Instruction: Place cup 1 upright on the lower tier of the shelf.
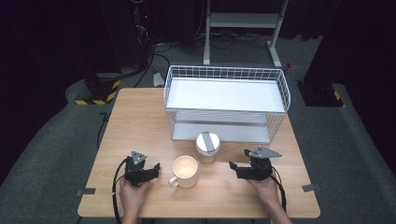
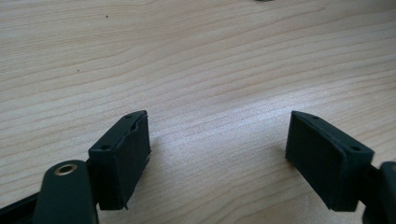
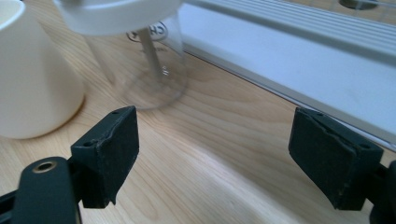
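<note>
Clear plastic jar w/ white lid, between cream ceramic mug and white wire rack; dark print reads "CH", rest unreadable. Wood-grain table. Left gripper and right gripper: jaws apart, nothing between.
</note>
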`<action>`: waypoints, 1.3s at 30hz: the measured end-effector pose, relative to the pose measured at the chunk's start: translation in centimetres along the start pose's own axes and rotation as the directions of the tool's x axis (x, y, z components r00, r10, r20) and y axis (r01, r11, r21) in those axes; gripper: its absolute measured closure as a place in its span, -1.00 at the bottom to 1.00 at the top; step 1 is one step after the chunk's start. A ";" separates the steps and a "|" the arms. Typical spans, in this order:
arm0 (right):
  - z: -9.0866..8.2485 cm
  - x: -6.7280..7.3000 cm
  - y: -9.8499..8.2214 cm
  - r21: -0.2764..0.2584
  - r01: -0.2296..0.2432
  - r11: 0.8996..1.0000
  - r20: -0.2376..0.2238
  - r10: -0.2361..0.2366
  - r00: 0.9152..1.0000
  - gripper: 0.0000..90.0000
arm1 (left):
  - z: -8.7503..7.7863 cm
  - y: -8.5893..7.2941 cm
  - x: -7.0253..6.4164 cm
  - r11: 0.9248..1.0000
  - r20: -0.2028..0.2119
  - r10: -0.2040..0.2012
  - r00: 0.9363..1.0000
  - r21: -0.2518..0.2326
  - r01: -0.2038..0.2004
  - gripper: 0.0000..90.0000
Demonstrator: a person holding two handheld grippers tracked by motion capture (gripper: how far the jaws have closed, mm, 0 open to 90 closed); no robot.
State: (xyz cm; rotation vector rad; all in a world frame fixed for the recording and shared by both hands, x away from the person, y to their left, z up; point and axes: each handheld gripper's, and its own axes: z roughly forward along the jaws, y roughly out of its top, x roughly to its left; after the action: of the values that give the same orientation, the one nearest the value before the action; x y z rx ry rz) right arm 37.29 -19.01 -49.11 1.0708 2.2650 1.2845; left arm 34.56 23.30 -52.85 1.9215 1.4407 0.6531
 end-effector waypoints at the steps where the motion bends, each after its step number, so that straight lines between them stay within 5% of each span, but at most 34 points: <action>1: 0.2 0.3 0.3 -0.005 0.002 1.000 -0.008 -0.002 1.000 -0.65 | 0.0 0.0 0.0 1.000 -0.001 0.001 1.000 0.000 -0.001 -0.51; 13: 1.5 1.5 1.3 -0.041 0.011 0.999 -0.069 -0.013 0.998 -0.74 | 0.0 0.0 0.0 1.000 -0.002 -0.003 1.000 -0.001 0.003 -0.51; 39: 3.7 3.6 3.1 -0.051 0.037 0.998 -0.098 -0.042 0.994 -0.78 | 0.0 0.0 0.0 1.000 -0.002 -0.002 1.000 0.000 0.002 -0.51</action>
State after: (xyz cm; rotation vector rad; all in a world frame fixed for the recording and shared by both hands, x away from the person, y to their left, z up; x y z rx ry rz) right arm 38.51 -13.18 -48.21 0.9602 2.3018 1.3982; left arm 34.56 23.29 -52.85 1.9194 1.4437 0.6551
